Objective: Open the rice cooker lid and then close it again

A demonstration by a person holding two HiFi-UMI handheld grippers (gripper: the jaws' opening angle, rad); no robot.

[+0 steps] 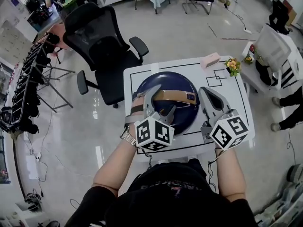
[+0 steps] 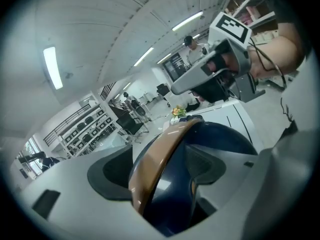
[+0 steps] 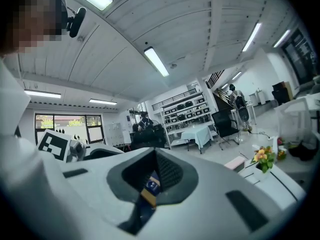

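Where tan handle arcs, glossy navy domed lid

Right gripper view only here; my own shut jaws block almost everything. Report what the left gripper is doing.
Observer: The left gripper has its jaws apart, astride the tan handle band of the round dark blue rice cooker.
Operator: Give me the lid's state.
Observer: In the head view the cooker's lid lies down, closed.
Operator: Now place my gripper.
Observer: The right gripper hangs beside the cooker's right edge, over the white table with black lines. I cannot tell whether it touches the cooker.
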